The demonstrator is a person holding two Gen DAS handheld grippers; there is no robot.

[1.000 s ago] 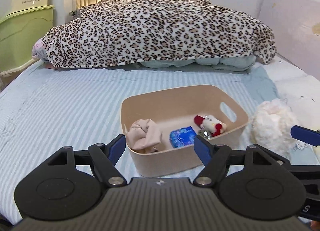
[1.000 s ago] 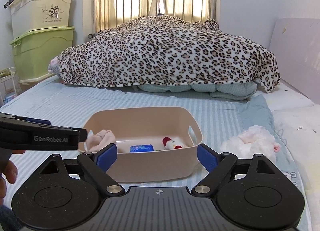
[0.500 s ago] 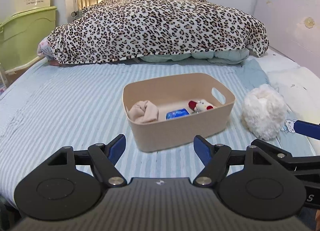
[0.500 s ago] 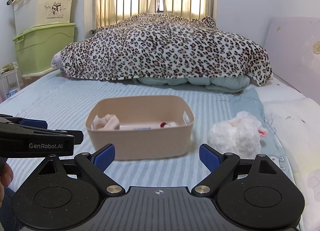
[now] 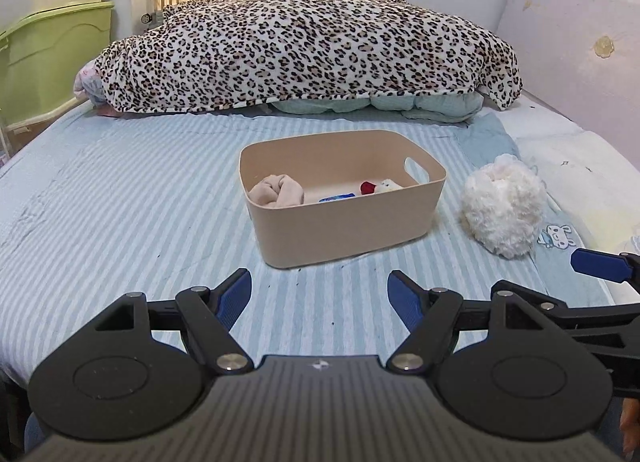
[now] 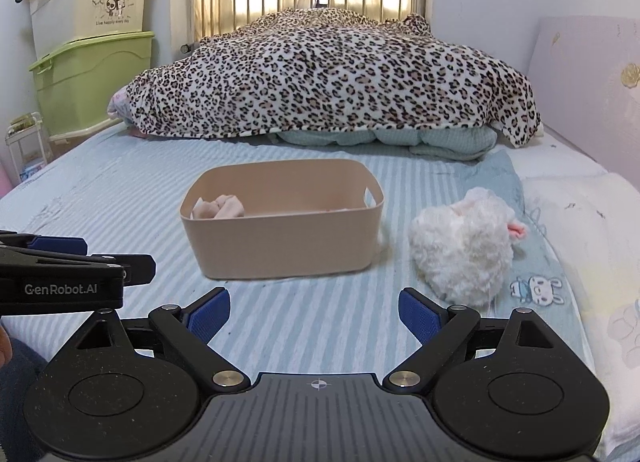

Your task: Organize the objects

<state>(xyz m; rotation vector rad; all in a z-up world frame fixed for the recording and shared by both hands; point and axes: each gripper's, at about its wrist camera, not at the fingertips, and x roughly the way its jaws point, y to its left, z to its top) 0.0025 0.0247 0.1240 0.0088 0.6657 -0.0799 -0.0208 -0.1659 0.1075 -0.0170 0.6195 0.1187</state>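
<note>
The left gripper (image 5: 319, 290) and the right gripper (image 6: 314, 312) both have their blue fingers spread wide with nothing between them, low over the striped bed sheet (image 5: 120, 197). The tan bin (image 5: 352, 221) sits on the sheet ahead of them, with a rolled pink cloth (image 5: 277, 190), a blue packet (image 5: 338, 197) and a small red and white toy (image 5: 378, 186) inside, and a fluffy white toy (image 6: 464, 248) lies just beside it on the right. The left gripper's side reads "GenRobot.AI" in the right view, and the cream storage box (image 6: 90, 7) has words that look like "Live happily every day".
</note>
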